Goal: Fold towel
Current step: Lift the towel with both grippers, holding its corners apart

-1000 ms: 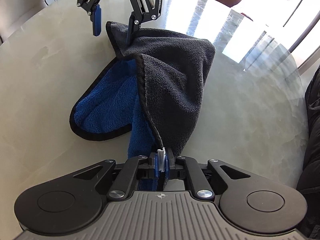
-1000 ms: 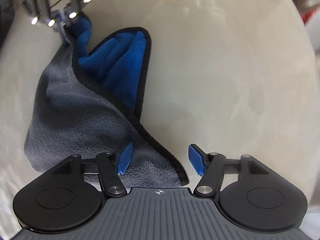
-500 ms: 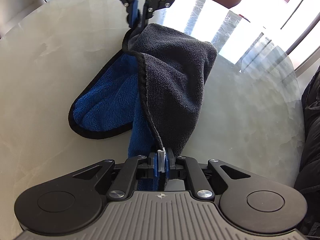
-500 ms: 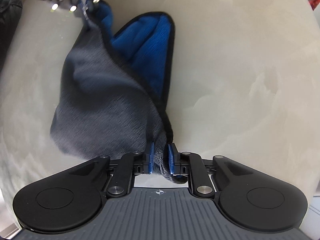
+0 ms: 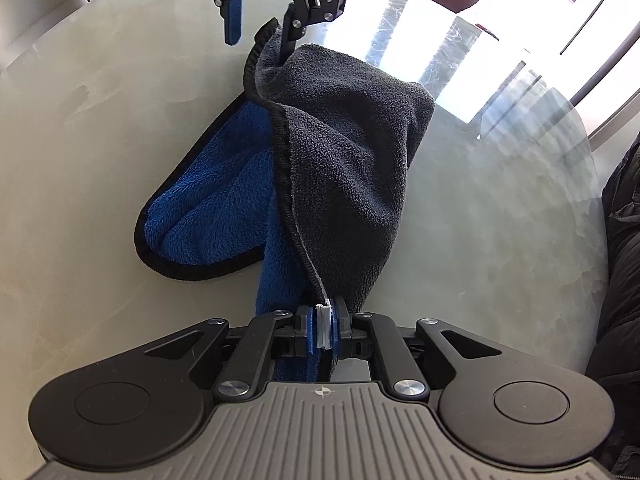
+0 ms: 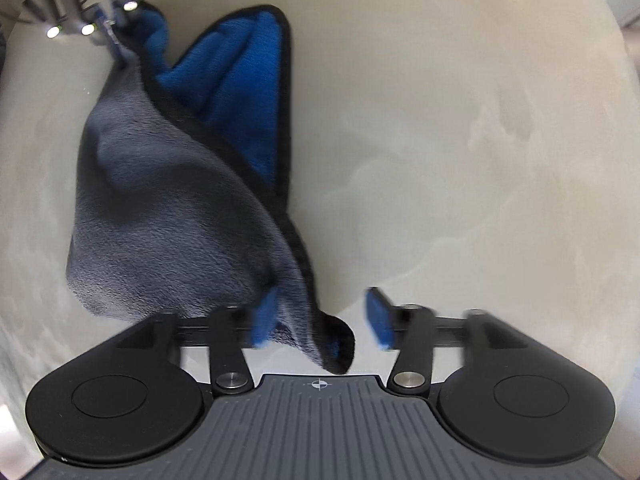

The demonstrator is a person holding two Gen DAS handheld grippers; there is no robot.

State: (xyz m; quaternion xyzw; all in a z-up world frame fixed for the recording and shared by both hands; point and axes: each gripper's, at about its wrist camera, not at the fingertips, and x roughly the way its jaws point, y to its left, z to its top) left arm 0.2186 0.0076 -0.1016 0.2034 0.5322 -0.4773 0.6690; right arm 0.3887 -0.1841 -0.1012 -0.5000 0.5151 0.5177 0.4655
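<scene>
We judge the fold as partly done: the towel lies doubled but bunched on the table, one corner clamped in the left gripper, the right gripper just reopened, fingers apart around another corner, flattening still outstanding.

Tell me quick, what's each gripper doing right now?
Left gripper: shut on the towel corner.
Right gripper: open, jaws just opened; towel corner between them, not pinched.
</scene>
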